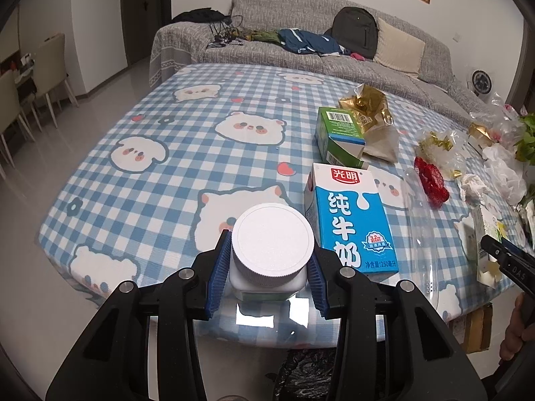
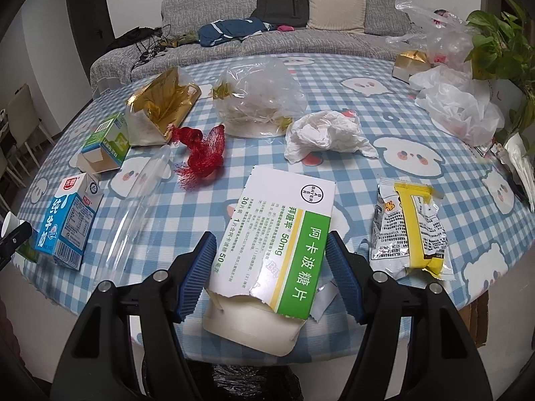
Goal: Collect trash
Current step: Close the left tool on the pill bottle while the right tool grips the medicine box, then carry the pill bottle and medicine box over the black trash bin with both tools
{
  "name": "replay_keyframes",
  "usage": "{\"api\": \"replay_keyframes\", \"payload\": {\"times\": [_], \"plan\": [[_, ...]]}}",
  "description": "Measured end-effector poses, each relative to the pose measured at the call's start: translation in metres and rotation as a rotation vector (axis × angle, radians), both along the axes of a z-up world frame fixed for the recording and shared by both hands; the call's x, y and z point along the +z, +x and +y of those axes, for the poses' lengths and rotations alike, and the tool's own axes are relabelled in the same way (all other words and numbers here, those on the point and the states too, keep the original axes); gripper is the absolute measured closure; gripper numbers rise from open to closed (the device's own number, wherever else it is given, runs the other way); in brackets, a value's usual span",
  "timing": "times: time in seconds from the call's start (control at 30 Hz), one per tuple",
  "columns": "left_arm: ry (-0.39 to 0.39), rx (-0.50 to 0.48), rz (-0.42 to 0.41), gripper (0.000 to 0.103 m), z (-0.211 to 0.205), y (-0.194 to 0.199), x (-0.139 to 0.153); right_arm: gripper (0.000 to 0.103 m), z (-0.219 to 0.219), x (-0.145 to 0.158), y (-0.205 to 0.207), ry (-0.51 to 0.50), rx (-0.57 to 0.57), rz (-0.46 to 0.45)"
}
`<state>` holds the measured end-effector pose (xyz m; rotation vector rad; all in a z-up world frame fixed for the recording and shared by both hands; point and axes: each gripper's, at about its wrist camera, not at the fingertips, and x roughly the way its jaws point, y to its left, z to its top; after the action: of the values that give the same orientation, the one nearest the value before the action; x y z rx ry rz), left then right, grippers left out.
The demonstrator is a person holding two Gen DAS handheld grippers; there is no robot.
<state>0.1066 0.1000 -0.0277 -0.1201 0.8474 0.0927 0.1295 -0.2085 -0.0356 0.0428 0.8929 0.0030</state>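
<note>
Two grips full: left gripper (image 1: 267, 279) squeezes jar (image 1: 272, 247), right gripper (image 2: 269, 275) pinches torn box (image 2: 274, 247). Box soft; may bend, slip out before bag below.

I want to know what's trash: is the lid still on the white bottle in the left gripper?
Yes, the white bottle between the left gripper's blue pads has its ribbed white cap on top.

Even, cool indoor light from overhead; sharp focus; soft shadows; bright square glare on table (image 1: 254, 314) edge; strong fisheye curvature, dark vignetted corners.
</note>
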Motion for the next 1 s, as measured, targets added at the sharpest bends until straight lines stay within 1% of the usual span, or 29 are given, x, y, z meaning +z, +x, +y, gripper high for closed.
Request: {"api": "replay_keyframes", "payload": {"times": [0.5, 0.83, 1.0], "plan": [[-0.004, -0.016, -0.027, 0.062, -0.025, -0.063, 0.018, 0.038, 0.002, 0.019, -0.062, 0.002, 0.045, -0.039], [-0.007, -0.036, -0.038, 0.062, -0.046, -0.101, 0.021, 0.038, 0.003, 0.027, -0.1, -0.005, 0.067, -0.06], [-0.012, -0.041, -0.033, 0.062, -0.051, -0.12, 0.015, 0.038, 0.007, 0.026, -0.118, -0.003, 0.083, -0.065]]}}
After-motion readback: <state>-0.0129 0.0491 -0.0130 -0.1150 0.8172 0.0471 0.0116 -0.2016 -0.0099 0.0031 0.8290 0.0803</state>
